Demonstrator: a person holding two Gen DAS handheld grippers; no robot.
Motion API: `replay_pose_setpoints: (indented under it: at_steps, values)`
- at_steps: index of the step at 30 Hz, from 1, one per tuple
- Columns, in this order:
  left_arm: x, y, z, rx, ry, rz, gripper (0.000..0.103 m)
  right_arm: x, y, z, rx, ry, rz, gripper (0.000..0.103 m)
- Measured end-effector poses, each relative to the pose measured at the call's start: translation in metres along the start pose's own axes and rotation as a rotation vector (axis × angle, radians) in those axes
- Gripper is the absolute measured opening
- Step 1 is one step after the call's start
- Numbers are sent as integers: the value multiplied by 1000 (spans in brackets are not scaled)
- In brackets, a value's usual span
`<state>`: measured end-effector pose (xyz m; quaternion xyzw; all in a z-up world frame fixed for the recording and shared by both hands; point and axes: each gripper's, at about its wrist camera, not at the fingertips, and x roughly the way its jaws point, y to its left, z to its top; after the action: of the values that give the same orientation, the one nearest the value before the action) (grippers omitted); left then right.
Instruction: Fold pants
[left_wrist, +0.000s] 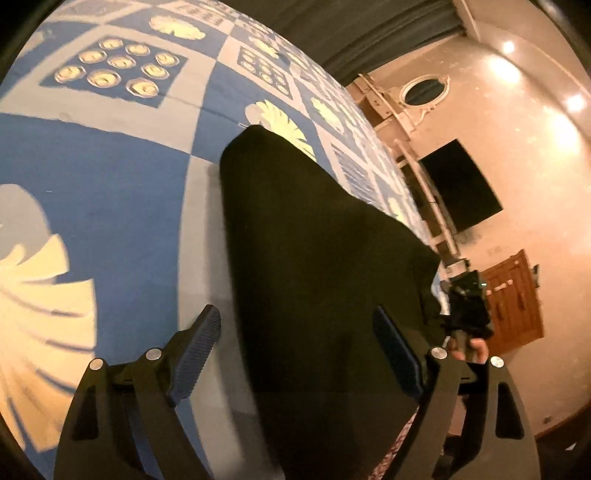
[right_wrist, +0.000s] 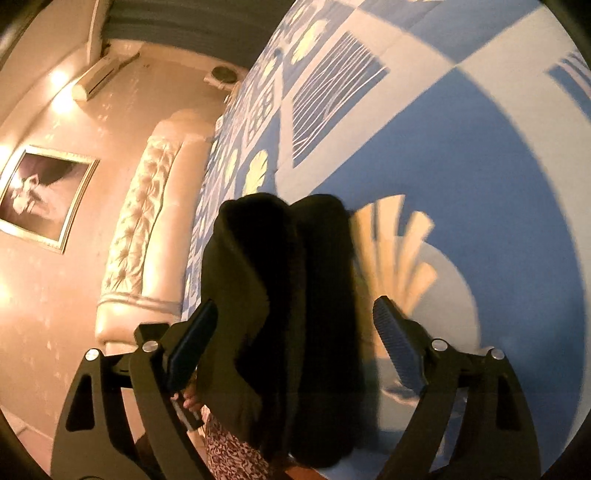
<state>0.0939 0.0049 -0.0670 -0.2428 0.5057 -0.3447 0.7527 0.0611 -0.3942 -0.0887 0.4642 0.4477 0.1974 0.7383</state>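
With both my left claw (left_wrist: 297, 341) and right claw (right_wrist: 295, 332) spread apart, the pants (left_wrist: 314, 240) rest folded on the bed (left_wrist: 122, 177), released to settle.

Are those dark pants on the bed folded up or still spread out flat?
Folded, at least partly. In the right wrist view the pants lie doubled, two thick layers side by side on the blue patterned bedspread. How many folds, I cannot tell.
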Motion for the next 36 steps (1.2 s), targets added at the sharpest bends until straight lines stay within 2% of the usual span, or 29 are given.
replay_pose_setpoints:
  at_steps: [3,4,5,7,9,10,11,12,16,19,28,36]
  values:
    - [9,7,5,-42,1,-26,83,12,4,4,-32,42,25,86]
    - [11,8,6,-46,-6,-38,83,15,7,4,-44,49,17,83]
    - [12,8,8,-44,-8,-46,83,17,10,2,-59,57,2,78]
    - [17,3,9,-25,-6,-34,83,22,8,0,-63,78,-35,53]
    - [19,-2,8,5,-3,-19,83,19,-1,-2,-44,78,-22,45]
    - [21,-8,7,37,0,2,77,18,-4,-2,-36,78,-10,41]
    - [22,-10,6,58,2,20,60,17,-6,-2,-26,77,5,40]
    - [26,-13,5,84,12,64,57,17,-7,-2,-19,76,14,38]
    - [25,-9,3,99,5,80,44,16,-10,-2,-4,71,43,35]
    - [23,-8,0,112,-7,89,40,15,-12,-2,-5,68,52,34]
    - [18,-7,-2,120,-32,112,37,17,-12,-1,0,55,61,34]
    - [17,-11,-1,150,-44,169,36,17,-13,1,1,49,58,34]
